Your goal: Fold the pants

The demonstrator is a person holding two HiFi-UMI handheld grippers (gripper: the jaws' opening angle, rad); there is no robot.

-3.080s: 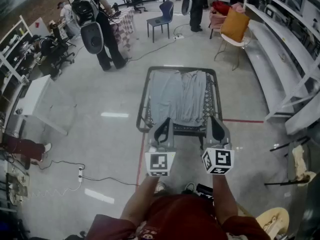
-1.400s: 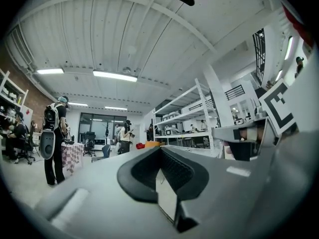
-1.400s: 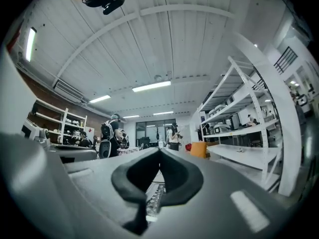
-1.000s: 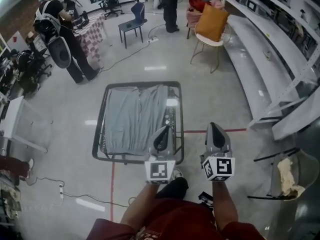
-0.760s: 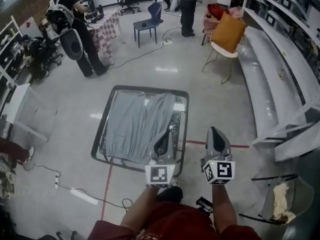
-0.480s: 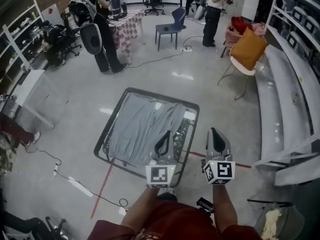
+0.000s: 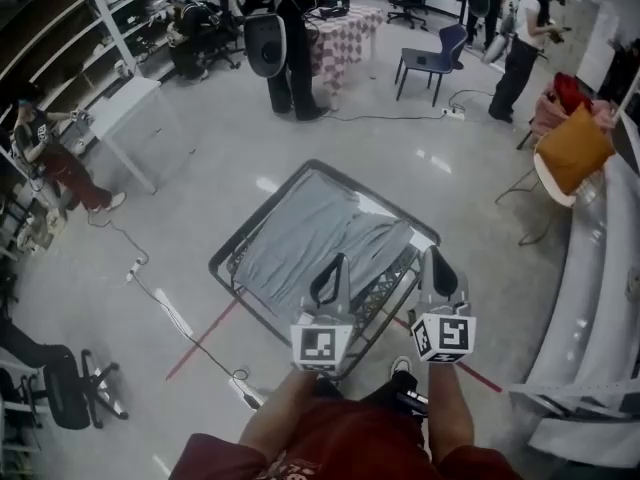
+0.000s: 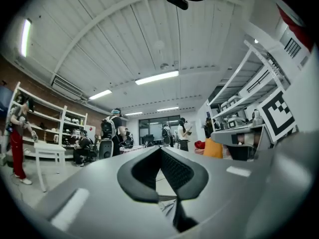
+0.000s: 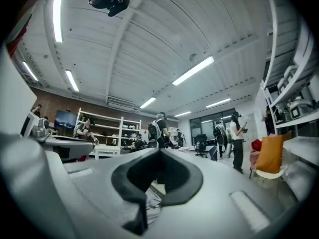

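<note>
Pants (image 7: 318,230) lie spread flat, grey, legs side by side, on a black-framed mesh surface (image 7: 228,265) in the head view. The left gripper (image 7: 338,264) hangs over its near edge and the right gripper (image 7: 437,258) just off its near corner, neither touching cloth. To fold well, I judge both should open, drop to one end, pinch its two corners and carry them over evenly. A floor cable (image 7: 150,288) and a red tape line (image 7: 205,340) run near the frame; a person with a backpack (image 7: 275,28) and a blue chair (image 7: 430,60) stand well apart. In the left gripper view, the jaws are pressed together, empty. In the right gripper view, the jaws are likewise closed on nothing.
</note>
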